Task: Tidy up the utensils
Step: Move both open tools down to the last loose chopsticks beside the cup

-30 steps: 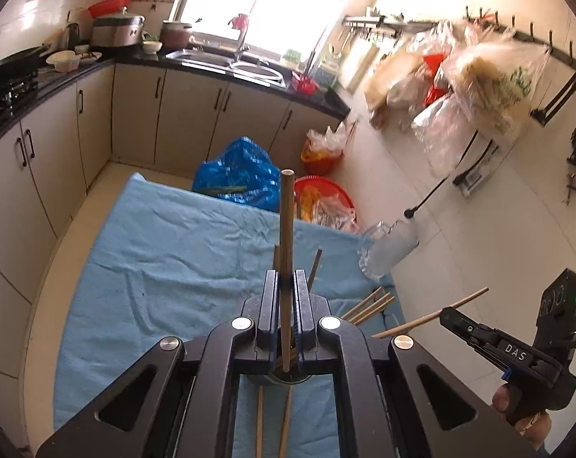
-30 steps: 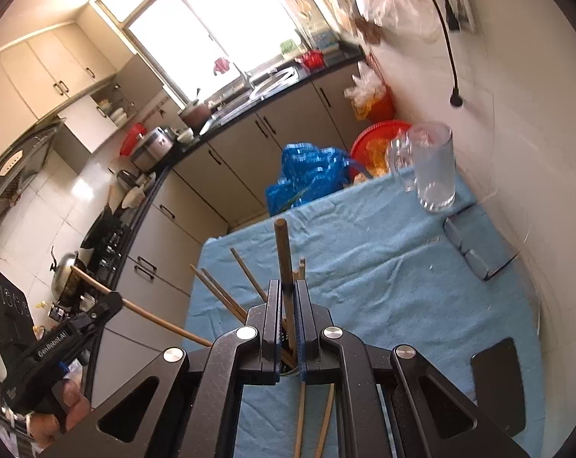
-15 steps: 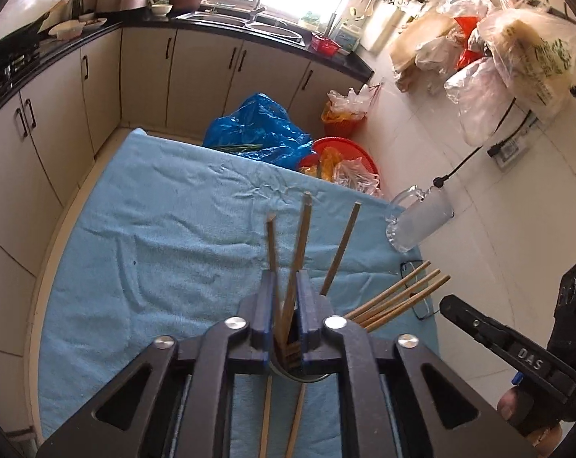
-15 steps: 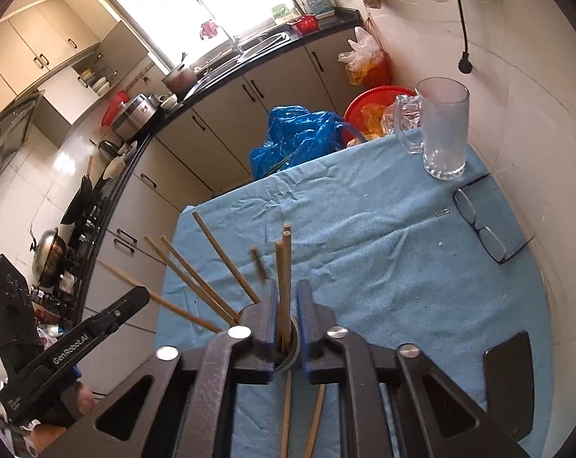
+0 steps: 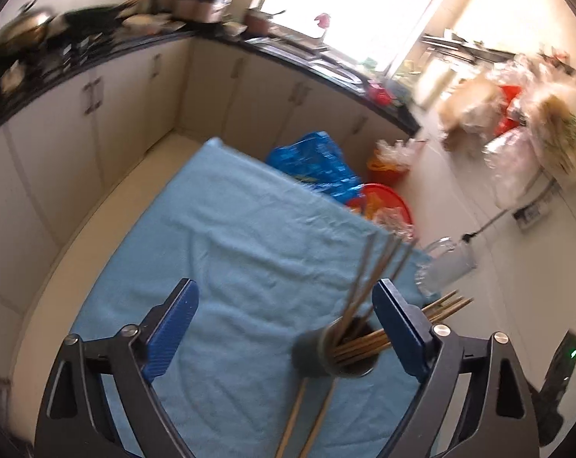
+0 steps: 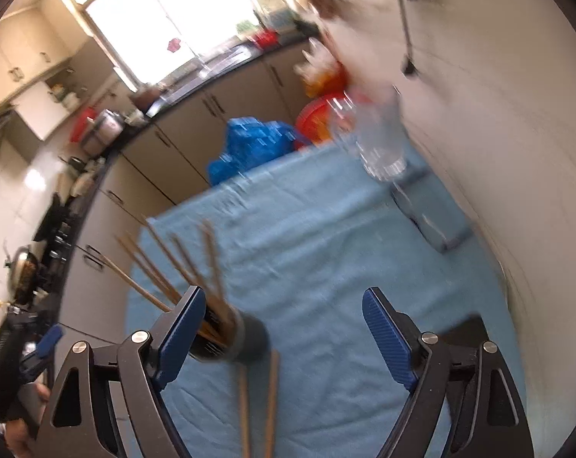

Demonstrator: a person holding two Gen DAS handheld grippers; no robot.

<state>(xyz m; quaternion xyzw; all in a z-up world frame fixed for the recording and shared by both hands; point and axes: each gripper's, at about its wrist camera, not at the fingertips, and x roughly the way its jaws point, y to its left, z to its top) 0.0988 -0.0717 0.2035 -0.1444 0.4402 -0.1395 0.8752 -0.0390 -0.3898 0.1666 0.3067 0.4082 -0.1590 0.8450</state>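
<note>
Left wrist: both my grippers opening, nothing pinched.
Two loose chopsticks (image 5: 310, 420) on blue cloth (image 5: 230, 267) nearest; dark cup (image 5: 326, 351) of chopsticks (image 5: 368, 286) sits between left gripper (image 5: 284, 328) pads, against the right one. Right gripper (image 6: 284, 328) empty, angled down. Glass mug (image 6: 379, 145) beyond.

In the left wrist view we see bare blue cloth (image 5: 230, 252) across the middle and left of the frame. The dark cup (image 5: 328, 351) bristling with chopsticks (image 5: 375, 267) blocks the lower right, two loose chopsticks (image 5: 307, 416) lie below it, and a glass mug (image 5: 446, 263) stands at the right edge.
</note>
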